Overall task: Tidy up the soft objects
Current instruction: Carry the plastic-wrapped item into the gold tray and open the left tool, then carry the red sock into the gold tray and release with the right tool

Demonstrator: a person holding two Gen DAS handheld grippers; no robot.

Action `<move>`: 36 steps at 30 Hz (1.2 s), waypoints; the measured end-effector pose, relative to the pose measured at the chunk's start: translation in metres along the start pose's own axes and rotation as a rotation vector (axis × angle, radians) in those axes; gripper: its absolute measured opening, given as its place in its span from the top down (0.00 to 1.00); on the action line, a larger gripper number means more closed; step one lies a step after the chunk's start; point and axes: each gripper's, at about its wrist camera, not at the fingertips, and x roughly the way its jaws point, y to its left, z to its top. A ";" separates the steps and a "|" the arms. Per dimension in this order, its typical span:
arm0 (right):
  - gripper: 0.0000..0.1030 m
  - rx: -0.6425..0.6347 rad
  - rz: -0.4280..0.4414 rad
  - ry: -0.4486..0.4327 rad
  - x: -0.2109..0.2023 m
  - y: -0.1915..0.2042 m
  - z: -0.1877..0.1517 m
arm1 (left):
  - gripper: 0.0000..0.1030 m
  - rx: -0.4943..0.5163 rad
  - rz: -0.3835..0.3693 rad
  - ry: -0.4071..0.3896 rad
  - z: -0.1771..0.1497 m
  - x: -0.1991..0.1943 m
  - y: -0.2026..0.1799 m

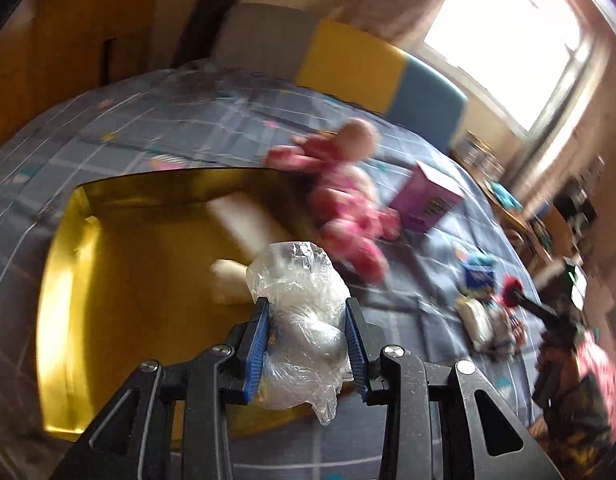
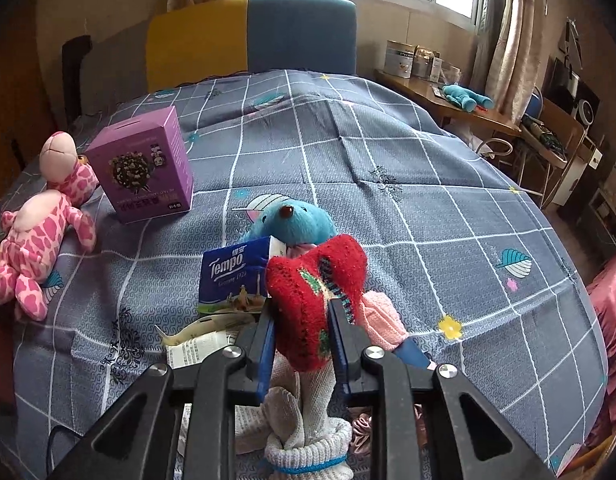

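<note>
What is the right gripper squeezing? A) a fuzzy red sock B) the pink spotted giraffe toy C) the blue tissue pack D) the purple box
A: in the right wrist view the right gripper has its two fingers closed on the fuzzy red sock, while the pink spotted giraffe toy, purple box and blue tissue pack lie on the bed untouched.

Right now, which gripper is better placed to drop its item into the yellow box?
Left. The left gripper holds the plastic bag right at the yellow box, while the right gripper holds the red sock over the bedspread.
</note>
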 end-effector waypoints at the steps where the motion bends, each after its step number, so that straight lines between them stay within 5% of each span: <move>1: 0.77 0.000 -0.001 -0.002 0.000 0.000 0.000 | 0.65 -0.030 0.015 -0.001 0.004 0.001 0.012; 8: 0.77 -0.011 -0.006 -0.016 -0.002 0.002 0.000 | 0.65 -0.178 0.113 0.023 0.029 0.032 0.070; 18: 0.77 -0.019 -0.016 -0.011 0.000 0.002 0.000 | 0.63 -0.163 0.177 0.049 0.069 0.090 0.076; 21: 0.77 -0.022 -0.018 -0.009 0.001 0.003 0.000 | 0.60 -0.131 0.192 0.073 0.075 0.109 0.074; 24: 0.77 -0.031 -0.025 -0.004 0.002 0.004 -0.001 | 0.45 -0.107 0.209 0.083 0.075 0.120 0.073; 36: 0.77 -0.046 -0.035 -0.014 0.002 0.007 0.000 | 0.33 -0.006 0.296 -0.035 0.044 0.057 0.048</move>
